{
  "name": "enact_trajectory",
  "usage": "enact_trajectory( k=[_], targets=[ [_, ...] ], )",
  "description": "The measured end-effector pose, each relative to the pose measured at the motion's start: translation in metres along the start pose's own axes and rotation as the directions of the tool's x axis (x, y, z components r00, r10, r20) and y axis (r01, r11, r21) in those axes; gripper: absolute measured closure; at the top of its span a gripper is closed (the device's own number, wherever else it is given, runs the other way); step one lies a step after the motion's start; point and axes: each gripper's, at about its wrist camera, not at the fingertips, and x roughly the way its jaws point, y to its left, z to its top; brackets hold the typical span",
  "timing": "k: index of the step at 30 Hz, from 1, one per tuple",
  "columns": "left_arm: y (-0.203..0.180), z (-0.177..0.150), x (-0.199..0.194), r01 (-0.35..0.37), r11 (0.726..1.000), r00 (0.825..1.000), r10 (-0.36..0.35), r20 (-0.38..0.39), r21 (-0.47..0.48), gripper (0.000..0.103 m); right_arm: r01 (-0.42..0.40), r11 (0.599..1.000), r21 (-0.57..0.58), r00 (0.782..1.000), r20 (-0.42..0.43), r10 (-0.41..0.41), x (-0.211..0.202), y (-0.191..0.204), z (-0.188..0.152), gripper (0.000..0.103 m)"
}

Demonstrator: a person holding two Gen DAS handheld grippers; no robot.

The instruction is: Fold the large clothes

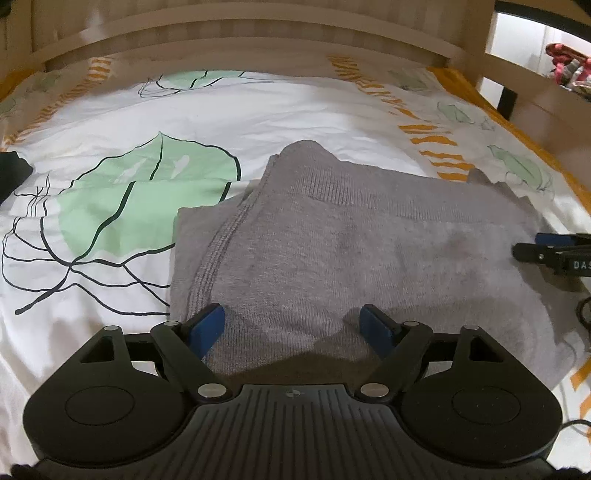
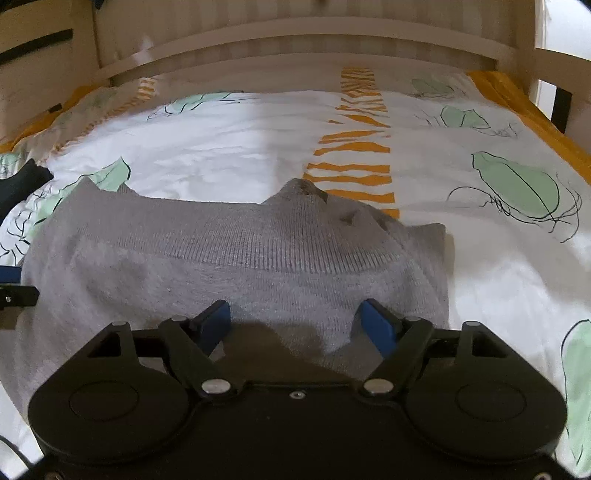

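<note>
A grey knitted sweater (image 1: 332,243) lies folded on the bed, its ribbed band across the top. It also shows in the right wrist view (image 2: 229,258). My left gripper (image 1: 293,319) is open, its blue pads (image 1: 208,325) spread over the sweater's near left part, holding nothing. My right gripper (image 2: 295,317) is open over the sweater's near right part, holding nothing. The right gripper's tip shows at the right edge of the left wrist view (image 1: 546,249); the left gripper's tip shows at the left edge of the right wrist view (image 2: 14,288).
The bed has a white cover (image 1: 258,110) with green leaves and orange stripes. A wooden bed frame (image 1: 240,33) runs along the far side. A dark garment (image 1: 11,173) lies at the left edge. Colourful items (image 1: 569,66) sit beyond the frame at far right.
</note>
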Motion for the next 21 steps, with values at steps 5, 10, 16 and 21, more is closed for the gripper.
enact_trajectory(
  k=[5,10,16,21],
  targets=[
    [0.004,0.008,-0.006,0.018,0.999,0.999,-0.016,0.048,-0.041,0.023,-0.016,1.000,0.019,1.000,0.004,0.016,0.000,-0.001,-0.002,0.022],
    [0.018,0.014,0.000,-0.132,0.988,0.988,0.137,0.065,-0.081,0.023,-0.023,0.999,0.027,1.000,-0.001,0.023,0.000,0.000,0.000,0.018],
    [0.041,0.013,0.005,-0.059,0.970,0.998,0.061,0.002,-0.237,0.020,-0.037,0.998,0.043,0.999,-0.018,0.037,-0.003,0.001,0.002,0.014],
    [0.041,0.021,-0.031,0.018,0.967,0.995,0.009,0.103,-0.255,0.019,-0.074,0.982,0.173,0.997,0.013,0.073,-0.028,-0.013,0.008,0.013]
  ],
)
